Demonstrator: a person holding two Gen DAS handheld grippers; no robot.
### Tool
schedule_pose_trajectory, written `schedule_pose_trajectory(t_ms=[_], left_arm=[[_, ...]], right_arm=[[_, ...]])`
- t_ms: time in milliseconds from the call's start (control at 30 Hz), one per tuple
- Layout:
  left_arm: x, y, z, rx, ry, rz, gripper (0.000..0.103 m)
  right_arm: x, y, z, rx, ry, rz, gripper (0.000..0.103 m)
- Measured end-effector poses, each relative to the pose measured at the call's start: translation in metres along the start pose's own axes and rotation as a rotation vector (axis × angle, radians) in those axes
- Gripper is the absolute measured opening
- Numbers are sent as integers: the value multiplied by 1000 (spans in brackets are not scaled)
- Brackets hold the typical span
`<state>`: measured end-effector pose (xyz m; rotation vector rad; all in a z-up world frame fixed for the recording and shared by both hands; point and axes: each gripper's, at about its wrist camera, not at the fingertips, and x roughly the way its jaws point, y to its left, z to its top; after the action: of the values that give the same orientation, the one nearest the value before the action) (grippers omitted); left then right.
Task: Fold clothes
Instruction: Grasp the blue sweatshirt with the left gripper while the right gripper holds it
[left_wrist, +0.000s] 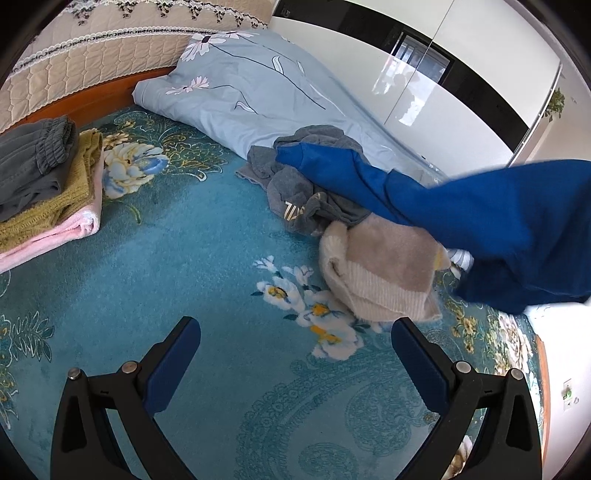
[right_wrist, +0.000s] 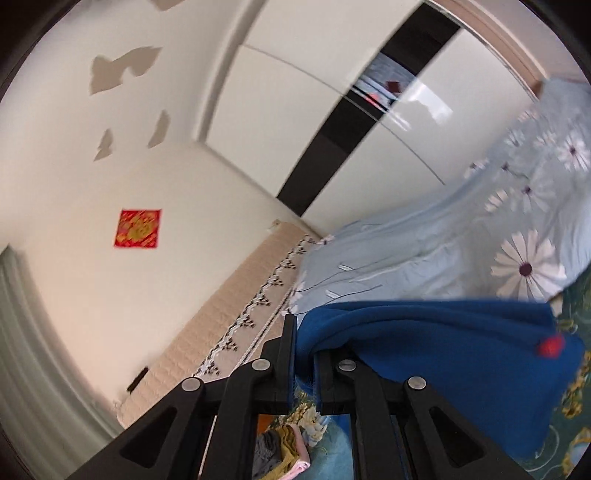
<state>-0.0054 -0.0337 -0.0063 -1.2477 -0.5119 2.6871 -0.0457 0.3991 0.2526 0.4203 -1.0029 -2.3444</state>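
At far left I saw the folded stack of grey, olive and pink clothes (left_wrist: 44, 184) on the teal floral bedspread (left_wrist: 184, 258). My left gripper (left_wrist: 295, 339) hovered spread wide, empty. Further right, my right gripper (right_wrist: 304, 343) pinched the royal-blue fleece garment (left_wrist: 480, 221), lifted above the crumpled pile (left_wrist: 332, 206).

Black hand-held gripper (left_wrist: 295, 332) frames, blue pads (left_wrist: 173, 365), silver rivets.

Left claw (left_wrist: 295, 345) spread wide and empty, right claw (right_wrist: 303, 345) pinched nearly closed on cloth.
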Motion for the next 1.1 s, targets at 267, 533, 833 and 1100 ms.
schedule_pose_trajectory(t_ms=[267, 533, 833, 1100], left_arm=[[-23, 18, 7, -91, -83, 13, 103], [-49, 52, 12, -233, -180, 105, 103], [-33, 49, 8, -203, -93, 138, 103], [-14, 41, 2, -183, -7, 91, 103]], right_arm=[[-20, 94, -24, -179, 69, 226, 8], [-9, 63, -53, -188, 154, 165, 7], [41, -186, -145, 72, 427, -400, 7], [11, -297, -150, 276, 403, -732, 7]])
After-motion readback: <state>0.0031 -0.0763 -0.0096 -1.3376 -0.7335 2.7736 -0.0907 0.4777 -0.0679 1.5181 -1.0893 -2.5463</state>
